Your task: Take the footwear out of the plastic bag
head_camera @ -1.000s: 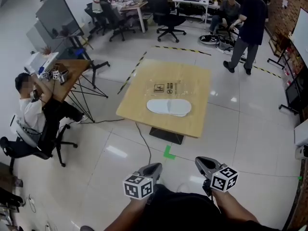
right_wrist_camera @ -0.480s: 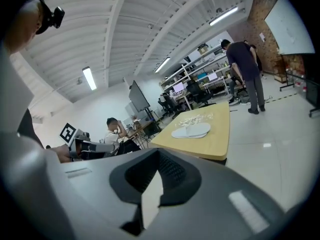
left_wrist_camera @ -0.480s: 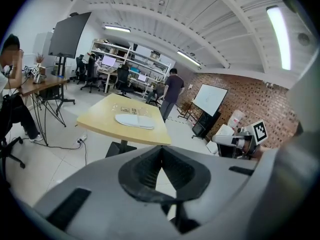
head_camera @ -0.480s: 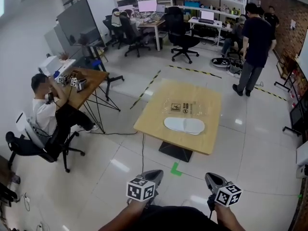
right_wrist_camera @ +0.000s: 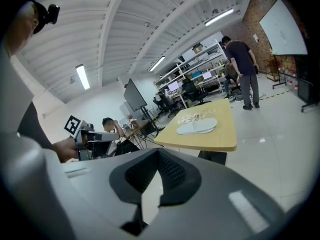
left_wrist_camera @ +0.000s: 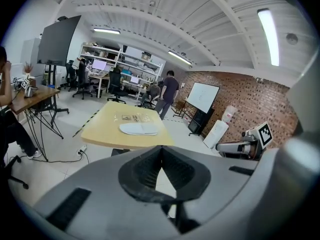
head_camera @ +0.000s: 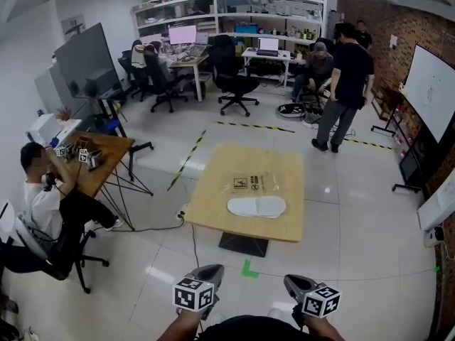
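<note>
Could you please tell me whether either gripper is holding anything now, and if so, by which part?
Nothing is held. The left gripper and the right gripper are shut and empty; the white slippers lie untouched on the table.

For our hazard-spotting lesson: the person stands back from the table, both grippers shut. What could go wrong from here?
1. A cable crosses the floor before the table; walking up, the person might trip on it.
2. The bag is clear and lies flat around the slippers; fingers may pinch both together, or drag the bag along the top.
3. The left gripper and right gripper are shut and empty; arriving unopened, they would likely push the bag away.
</note>
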Demonstrator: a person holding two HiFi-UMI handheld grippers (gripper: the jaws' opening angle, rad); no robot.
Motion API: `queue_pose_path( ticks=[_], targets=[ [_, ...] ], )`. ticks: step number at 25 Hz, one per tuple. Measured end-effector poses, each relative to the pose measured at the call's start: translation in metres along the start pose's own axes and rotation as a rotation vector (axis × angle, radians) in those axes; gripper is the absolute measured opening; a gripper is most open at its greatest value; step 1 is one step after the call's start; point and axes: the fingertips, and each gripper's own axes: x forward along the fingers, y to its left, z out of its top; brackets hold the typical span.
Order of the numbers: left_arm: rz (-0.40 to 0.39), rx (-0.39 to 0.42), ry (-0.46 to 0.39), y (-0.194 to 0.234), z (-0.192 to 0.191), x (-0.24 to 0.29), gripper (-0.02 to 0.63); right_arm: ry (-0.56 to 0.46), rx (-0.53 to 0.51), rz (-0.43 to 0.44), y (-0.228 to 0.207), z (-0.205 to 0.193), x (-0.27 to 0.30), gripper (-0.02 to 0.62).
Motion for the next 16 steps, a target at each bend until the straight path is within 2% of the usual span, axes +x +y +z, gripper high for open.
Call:
queue_pose_path(
  ticks=[6,16],
  targets=[
    [-0.005,0.015,-0.017,0.014,0.008,-0.004,0.006,-0.01,-0.008,-0.051,-0.001,-0.005,-0.002,0.0],
    [-0.062,0.058,0.016,-0.004,-0.001,-0.001,0.006,0.028,-0.02,-0.071,0.006,-0.011,-0.009,0.0]
  ],
)
